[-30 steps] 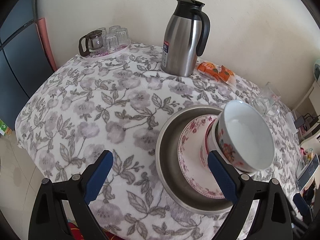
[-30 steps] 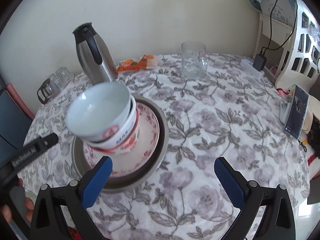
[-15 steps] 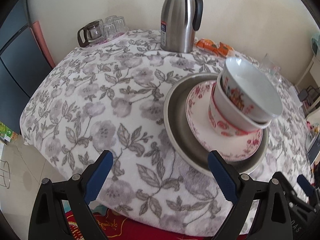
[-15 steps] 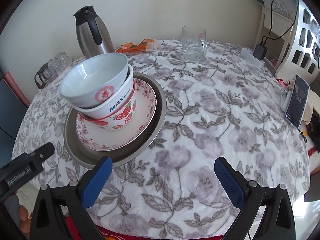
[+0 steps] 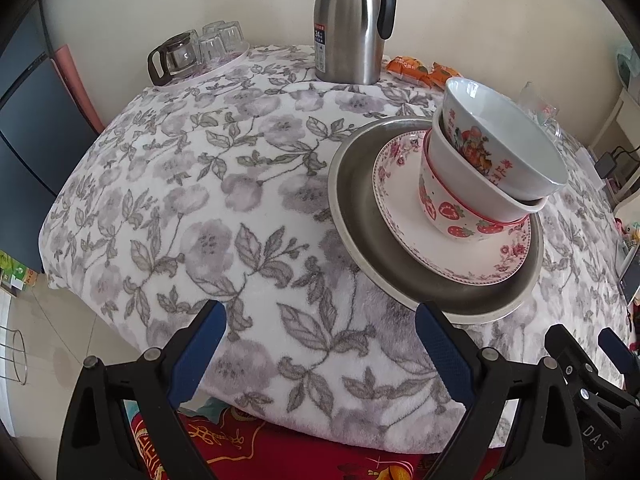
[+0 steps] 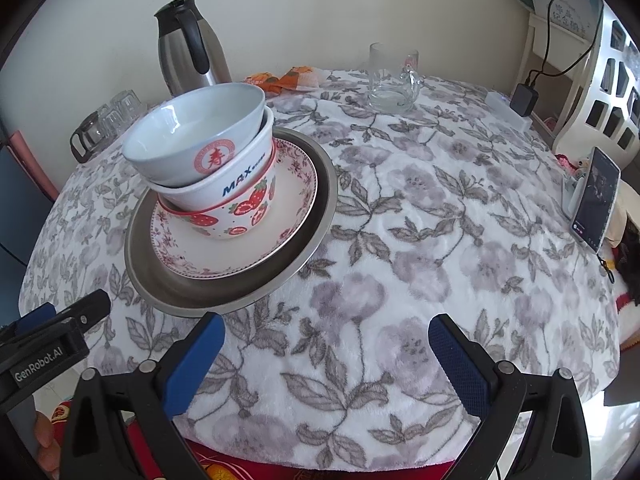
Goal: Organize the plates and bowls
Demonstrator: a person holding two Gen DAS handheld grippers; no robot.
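A bench (image 5: pixel 168 184) under a floral fleece cover fills both views, with a red cloth showing below its near edge. On it, toward its near side, lies a metal tray (image 6: pixel 316 216), and inside the tray sits a rose-rimmed plate (image 6: pixel 296 184). Three bowls are nested on the plate: a strawberry bowl (image 6: pixel 244 216) at the bottom, a white bowl (image 6: pixel 240 184) printed MAX inside it, and a pale bowl (image 6: pixel 188 132) with a red round seal on top, tilted rather than level. At the far side of the bench stands a steel flask (image 5: pixel 348 24) with a black handle, upright near the wall. Beside it to the left, a small tray holds a glass pot (image 5: pixel 176 56) and upturned glasses (image 5: pixel 220 40). Orange packets (image 5: pixel 416 68) lie just right of the flask, and a glass mug (image 6: pixel 392 76) stands further right. A phone (image 6: pixel 596 200) is propped at the right edge in the right wrist view. The left gripper (image 5: pixel 320 352) hangs off the bench's near edge, spread wide and holding nothing, its right finger just in front of the metal tray's rim. The right gripper (image 6: pixel 328 360) is likewise spread wide and empty, over the near edge to the right of the tray
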